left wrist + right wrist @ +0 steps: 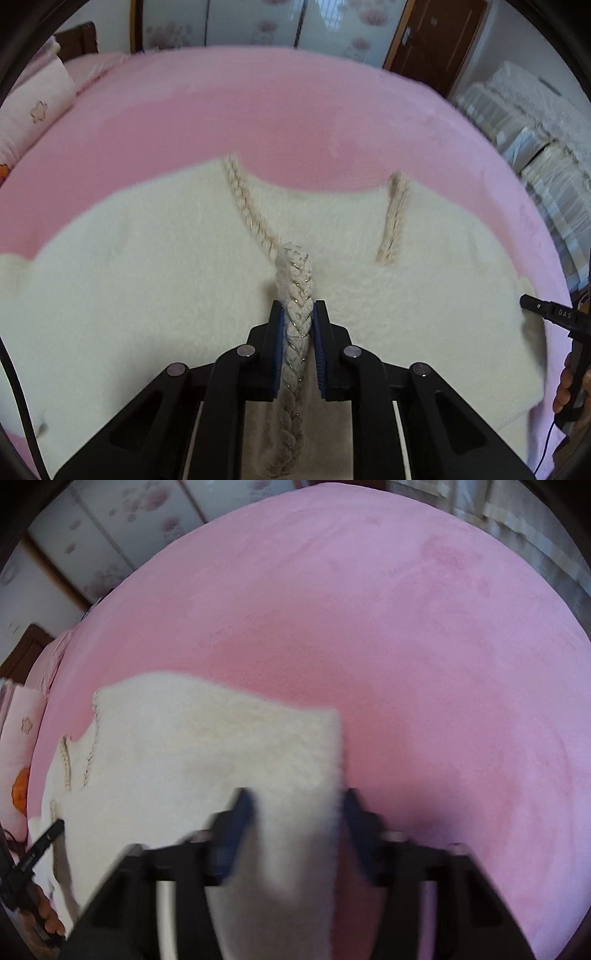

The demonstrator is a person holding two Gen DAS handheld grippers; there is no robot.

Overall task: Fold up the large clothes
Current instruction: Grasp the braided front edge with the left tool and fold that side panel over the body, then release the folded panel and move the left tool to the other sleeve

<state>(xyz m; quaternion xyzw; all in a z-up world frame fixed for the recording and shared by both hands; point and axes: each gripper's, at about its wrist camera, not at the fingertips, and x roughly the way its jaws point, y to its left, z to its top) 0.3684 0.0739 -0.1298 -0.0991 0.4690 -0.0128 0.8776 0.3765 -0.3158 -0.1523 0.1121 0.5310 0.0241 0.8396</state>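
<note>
A cream fluffy garment (129,295) with braided trim lies spread on the pink bed (277,110). My left gripper (298,314) is shut on a braided trim edge (295,295) of the garment, lifted a little above the fabric. Two more braided strips (247,203) lie further out. In the right wrist view the same garment (184,746) lies at the left. My right gripper (295,805) is open, its jaws wide apart around the garment's right edge (332,775). The image is blurred there.
A pink pillow (33,110) lies at the bed's left. A wooden door (436,37) and stacked bedding (535,140) stand at the right. The right gripper shows at the left view's right edge (554,314). The left gripper shows at the lower left of the right view (40,845).
</note>
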